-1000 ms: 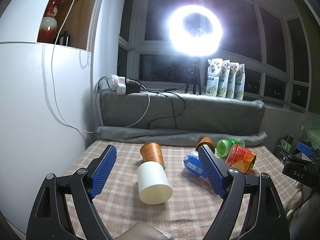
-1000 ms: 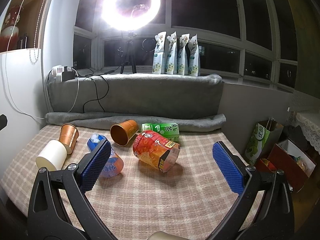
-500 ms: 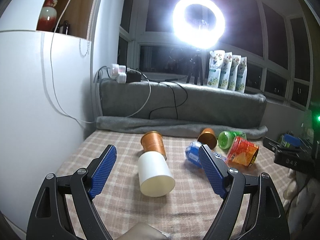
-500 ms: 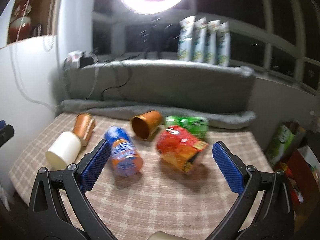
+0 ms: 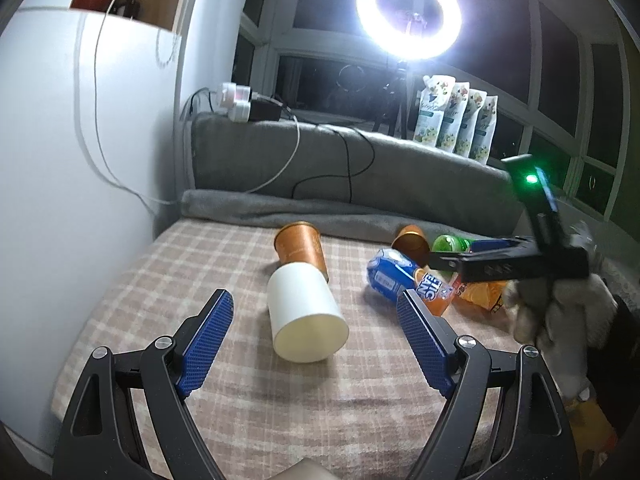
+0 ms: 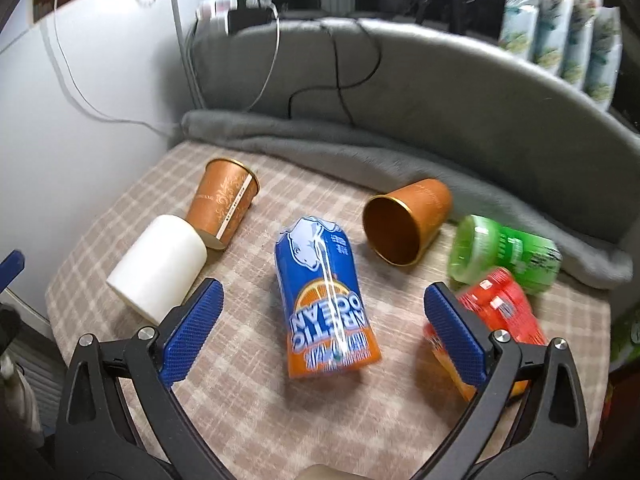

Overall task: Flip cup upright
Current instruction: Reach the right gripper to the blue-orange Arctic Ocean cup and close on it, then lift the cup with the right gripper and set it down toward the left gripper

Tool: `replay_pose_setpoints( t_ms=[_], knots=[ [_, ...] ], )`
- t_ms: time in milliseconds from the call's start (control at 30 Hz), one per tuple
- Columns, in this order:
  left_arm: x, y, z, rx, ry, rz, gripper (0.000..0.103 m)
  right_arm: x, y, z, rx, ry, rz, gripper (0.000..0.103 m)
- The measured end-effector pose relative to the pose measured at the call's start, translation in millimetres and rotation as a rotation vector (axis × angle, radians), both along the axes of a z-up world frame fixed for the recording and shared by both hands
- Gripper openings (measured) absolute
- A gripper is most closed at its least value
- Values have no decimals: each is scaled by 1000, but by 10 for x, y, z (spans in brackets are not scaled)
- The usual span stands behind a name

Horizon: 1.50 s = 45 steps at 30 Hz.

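Several cups lie on their sides on a checked cloth. A blue and orange cup (image 6: pixel 326 300) lies between the jaws of my open right gripper (image 6: pixel 324 320), which hovers above it. A white cup (image 5: pixel 304 316) lies in front of my open, empty left gripper (image 5: pixel 316 344); it also shows in the right wrist view (image 6: pixel 158 266). Two copper cups (image 6: pixel 224 204) (image 6: pixel 406 226), a green cup (image 6: pixel 504 256) and a red cup (image 6: pixel 498 312) lie around. The right gripper (image 5: pixel 500 262) shows in the left wrist view over the blue cup (image 5: pixel 400 276).
A grey cushion (image 6: pixel 400 80) with cables and a power strip (image 5: pixel 244 102) runs along the back. A white cabinet (image 5: pixel 60 160) stands at the left. A ring light (image 5: pixel 408 12) and several pouches (image 5: pixel 456 116) are on the window sill.
My right gripper has moved forward, left and down over the blue and orange cup. My left gripper has come a little closer to the white cup. No cup has moved.
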<state>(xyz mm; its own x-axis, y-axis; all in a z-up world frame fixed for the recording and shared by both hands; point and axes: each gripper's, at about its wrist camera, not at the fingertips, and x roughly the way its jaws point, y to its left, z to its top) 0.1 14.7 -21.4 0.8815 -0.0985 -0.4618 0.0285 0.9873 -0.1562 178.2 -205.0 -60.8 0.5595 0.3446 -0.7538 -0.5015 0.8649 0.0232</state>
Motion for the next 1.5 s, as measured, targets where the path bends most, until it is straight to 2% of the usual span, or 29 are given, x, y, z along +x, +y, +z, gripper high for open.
replay_pose_setpoints(
  t_ms=[233,333,400,467,500,667,1000,1233,1400,1500],
  knots=[
    [44,61,-73,-14,34,9,84,333,237,-268,-101,115,56,91],
    [61,80,-89,-11,42,19,84,414,307,-376,-156,145,78,91],
    [74,93,-93,-14,45,23,84,457,345,-446,-188,160,93,87],
    [78,109,-99,-16,46,28,84,481,368,-497,-203,185,111,71],
    [80,112,-99,-17,46,30,84,481,374,-517,-209,195,121,66],
    [93,110,-98,-13,48,31,84,365,401,-485,-224,176,194,65],
    [113,20,-95,11,56,-20,84,-125,340,-444,-304,120,420,65],
    [191,-237,-76,81,81,-162,84,-265,153,-432,-280,116,404,66],
    [356,-329,-71,71,144,-289,84,-424,42,-393,-266,110,429,66],
    [444,-385,-71,97,166,-338,84,-528,-70,-310,-252,82,403,73]
  ],
)
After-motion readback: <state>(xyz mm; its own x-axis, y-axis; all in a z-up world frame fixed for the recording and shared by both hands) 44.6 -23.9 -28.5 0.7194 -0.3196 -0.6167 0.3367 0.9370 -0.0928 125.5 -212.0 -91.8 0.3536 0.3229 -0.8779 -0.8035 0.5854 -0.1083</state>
